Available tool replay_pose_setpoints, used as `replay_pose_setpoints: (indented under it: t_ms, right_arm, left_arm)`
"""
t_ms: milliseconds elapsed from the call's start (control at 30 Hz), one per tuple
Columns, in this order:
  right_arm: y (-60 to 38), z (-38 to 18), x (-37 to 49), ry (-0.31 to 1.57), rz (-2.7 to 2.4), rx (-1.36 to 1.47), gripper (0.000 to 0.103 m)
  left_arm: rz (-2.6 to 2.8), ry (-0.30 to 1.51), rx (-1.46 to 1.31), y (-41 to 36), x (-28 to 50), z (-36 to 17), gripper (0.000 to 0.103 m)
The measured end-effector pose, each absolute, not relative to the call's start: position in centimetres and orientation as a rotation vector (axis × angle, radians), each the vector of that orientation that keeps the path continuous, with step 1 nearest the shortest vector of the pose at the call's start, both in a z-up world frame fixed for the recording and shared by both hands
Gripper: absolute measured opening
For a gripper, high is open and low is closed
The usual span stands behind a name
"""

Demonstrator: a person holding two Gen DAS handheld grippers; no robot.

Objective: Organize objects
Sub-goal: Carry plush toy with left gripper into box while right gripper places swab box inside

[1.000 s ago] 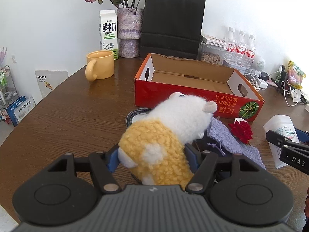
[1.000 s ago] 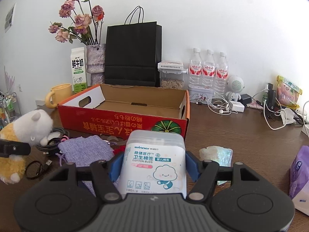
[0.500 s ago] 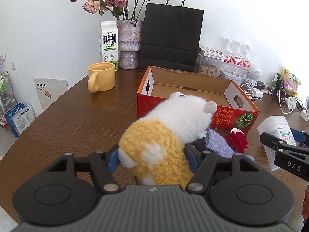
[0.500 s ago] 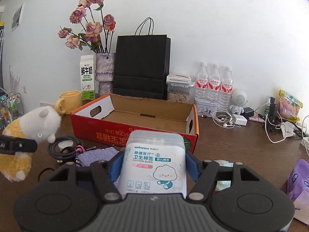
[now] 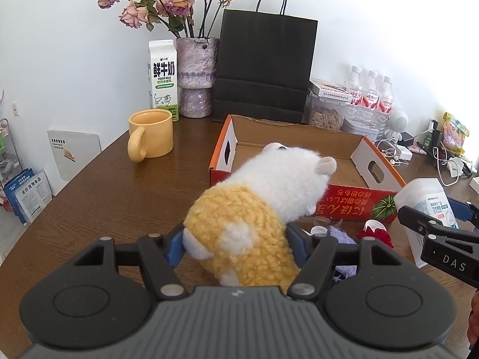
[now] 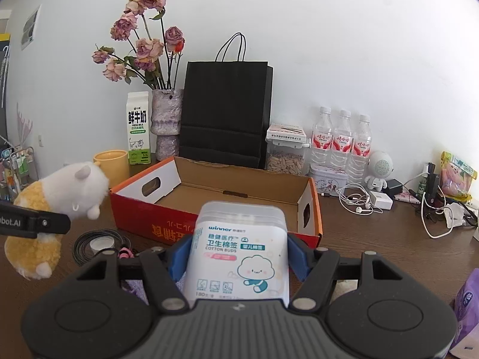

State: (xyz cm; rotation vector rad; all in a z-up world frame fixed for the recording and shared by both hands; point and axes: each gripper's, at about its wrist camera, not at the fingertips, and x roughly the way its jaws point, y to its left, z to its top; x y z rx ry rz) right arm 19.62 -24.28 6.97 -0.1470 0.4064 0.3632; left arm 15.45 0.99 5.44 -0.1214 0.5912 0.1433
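My left gripper (image 5: 235, 246) is shut on a yellow and white plush toy (image 5: 257, 209) and holds it above the table, in front of the open red cardboard box (image 5: 353, 200). The toy also shows in the right wrist view (image 6: 54, 206). My right gripper (image 6: 236, 257) is shut on a white cotton buds box (image 6: 239, 251), held up before the red cardboard box (image 6: 167, 224), whose inside looks empty. The cotton buds box shows at the right of the left wrist view (image 5: 425, 200).
A coiled black cable (image 6: 89, 243), a purple cloth (image 5: 341, 236) and a red flower (image 5: 374, 234) lie in front of the box. A yellow mug (image 5: 151, 134), milk carton (image 5: 163, 74), vase (image 5: 196, 74), black bag (image 5: 263, 65), bottles (image 6: 341, 143) and cables (image 6: 359, 203) stand behind.
Both grippers have risen and moved toward the red box with their objects held. The box interior shows more; the items on the table sit lower in both views.
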Motion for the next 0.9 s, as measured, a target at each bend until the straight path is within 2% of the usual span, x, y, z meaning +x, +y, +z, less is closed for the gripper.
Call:
replay_pose_setpoints:
  t_ms: [900]
  right_arm:
    - [-19.4,7.1,32.5,0.379,0.389,-0.132,0.066]
  left_arm:
    - [0.114,0.577,-0.128,0.6,31.1,5.1,0.068]
